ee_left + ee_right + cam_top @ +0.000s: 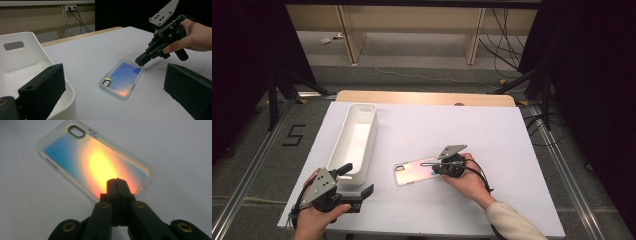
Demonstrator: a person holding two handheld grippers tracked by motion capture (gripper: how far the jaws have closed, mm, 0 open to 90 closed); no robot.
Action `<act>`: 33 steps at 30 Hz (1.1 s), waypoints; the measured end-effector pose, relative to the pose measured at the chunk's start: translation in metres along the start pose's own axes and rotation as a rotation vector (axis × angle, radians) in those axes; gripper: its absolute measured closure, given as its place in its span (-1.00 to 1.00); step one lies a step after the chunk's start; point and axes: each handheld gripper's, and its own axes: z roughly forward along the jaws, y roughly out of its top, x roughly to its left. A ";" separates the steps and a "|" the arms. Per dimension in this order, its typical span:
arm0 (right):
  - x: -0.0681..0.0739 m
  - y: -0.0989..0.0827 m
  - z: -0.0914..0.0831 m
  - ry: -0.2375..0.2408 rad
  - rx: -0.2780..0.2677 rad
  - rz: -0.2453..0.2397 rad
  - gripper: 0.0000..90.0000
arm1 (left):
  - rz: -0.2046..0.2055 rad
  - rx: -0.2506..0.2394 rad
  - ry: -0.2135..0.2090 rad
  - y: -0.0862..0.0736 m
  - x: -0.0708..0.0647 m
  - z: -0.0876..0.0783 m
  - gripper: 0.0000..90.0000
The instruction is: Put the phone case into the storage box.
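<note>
The phone case [416,170] lay flat on the white table cover [492,150], its back up, a translucent rim around an iridescent blue-to-orange panel, with the camera cutout at its far-right end in the high view. The right gripper [438,168] sat at the 3 o'clock end of the case there, held in the right hand [469,179], its jaws pressed together with no gap between them. In the right gripper view the shut tips rested over the near short edge of the case [95,160], which stretched away toward 11 o'clock, the camera cutout at the far end. Whether the tips touched the case or hung just above its rim I could not tell; they pinched nothing. In the left gripper view the same gripper [140,61] came down from 2 o'clock onto the far corner of the case [121,78].

The left gripper [357,187] rested at 8 o'clock from the case, well apart from it, in the left hand [314,216], its two jaws spread wide and empty. It lay just beside the near end of the white bin [354,140], which stood at 9 o'clock from the case.

The only writing to be read was a black numeral 5 marking [293,135] on the floor at the table's left. The case bore no readable brand.
</note>
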 end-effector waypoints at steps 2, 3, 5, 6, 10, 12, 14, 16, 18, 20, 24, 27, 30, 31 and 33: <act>0.000 -0.001 0.002 -0.010 -0.010 -0.002 1.00 | -0.001 0.000 0.001 0.000 0.000 0.000 -0.93; 0.001 -0.001 0.001 -0.003 0.000 -0.001 1.00 | -0.001 0.000 0.001 0.000 0.000 0.000 -0.93; 0.001 -0.001 0.003 -0.005 -0.005 -0.004 1.00 | -0.001 0.001 0.002 0.000 0.000 0.000 -0.93; 0.001 -0.001 0.003 -0.004 -0.004 -0.005 1.00 | -0.001 0.000 0.000 0.000 0.000 0.000 -0.93; 0.004 0.000 0.003 -0.002 0.012 0.021 1.00 | 0.000 0.000 0.002 0.000 0.000 0.000 -0.93; 0.003 0.000 0.004 0.002 0.004 0.000 1.00 | 0.000 0.001 0.001 0.000 0.000 0.000 -0.93; 0.003 0.000 0.003 0.017 0.020 -0.002 1.00 | 0.001 0.002 0.001 0.000 0.000 0.000 -0.93; 0.004 0.000 0.004 0.011 0.009 -0.004 1.00 | 0.001 -0.001 0.003 0.000 0.000 0.000 -0.93; 0.005 0.000 0.005 0.017 0.013 -0.001 1.00 | 0.002 -0.001 0.003 0.000 0.000 0.000 -0.93; 0.005 0.000 0.005 0.018 0.011 -0.010 1.00 | 0.000 -0.001 0.003 0.000 0.000 0.000 -0.93; 0.006 0.001 0.003 0.038 0.032 -0.005 1.00 | 0.001 -0.001 0.002 0.000 0.000 0.000 -0.93; 0.009 0.002 0.004 0.042 0.035 -0.009 1.00 | 0.001 -0.002 0.004 0.000 0.001 0.000 -0.93; 0.013 0.003 0.005 0.045 0.033 -0.010 1.00 | -0.001 -0.003 0.002 0.000 0.000 0.000 -0.93; 0.013 0.003 0.004 0.058 0.048 -0.017 1.00 | 0.000 -0.002 0.002 0.000 0.000 0.000 -0.93; 0.015 0.003 0.005 0.055 0.039 -0.014 1.00 | 0.000 -0.004 0.003 0.000 0.001 0.000 -0.93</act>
